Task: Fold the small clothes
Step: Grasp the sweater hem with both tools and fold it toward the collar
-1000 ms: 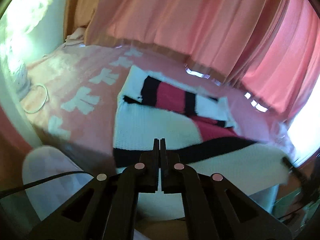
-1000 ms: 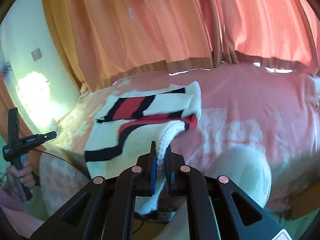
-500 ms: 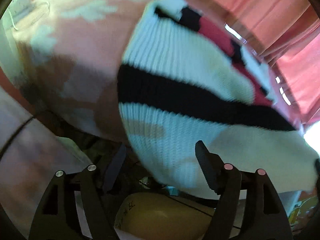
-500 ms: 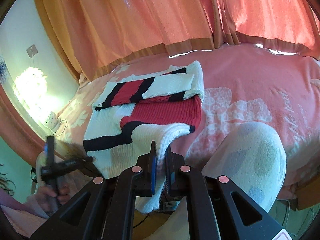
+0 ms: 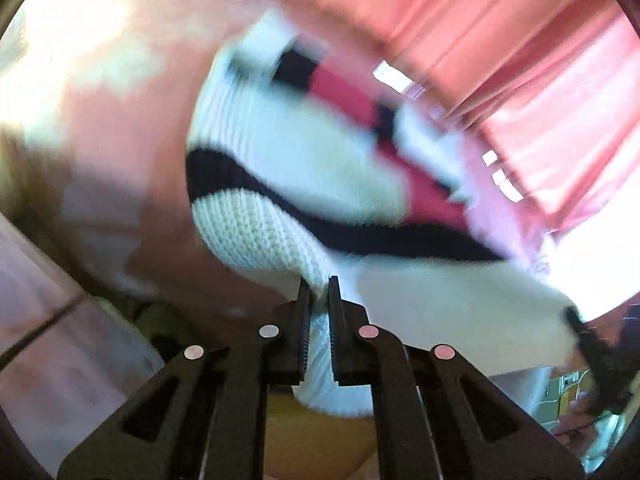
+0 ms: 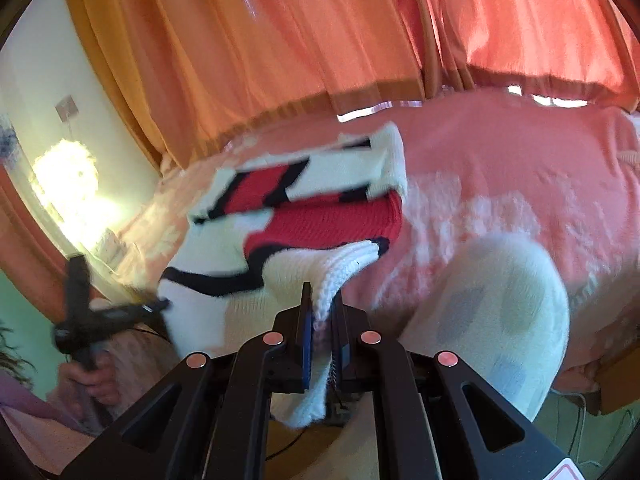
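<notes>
As grippers [image 5: 319,292] [image 6: 320,300] clamp, sweater [image 6: 316,220] stretches away.

left tool [image 5: 318,290] clamped, right tool [image 6: 322,300] clamped

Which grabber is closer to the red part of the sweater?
Right, I think. The right gripper pinches the sweater hem just below the red part. The left gripper pinches the far corner, beyond the black stripe.

Sweater [image 6: 304,220] on bed [image 6: 500,168], curtains [image 6: 320,40] behind
</notes>
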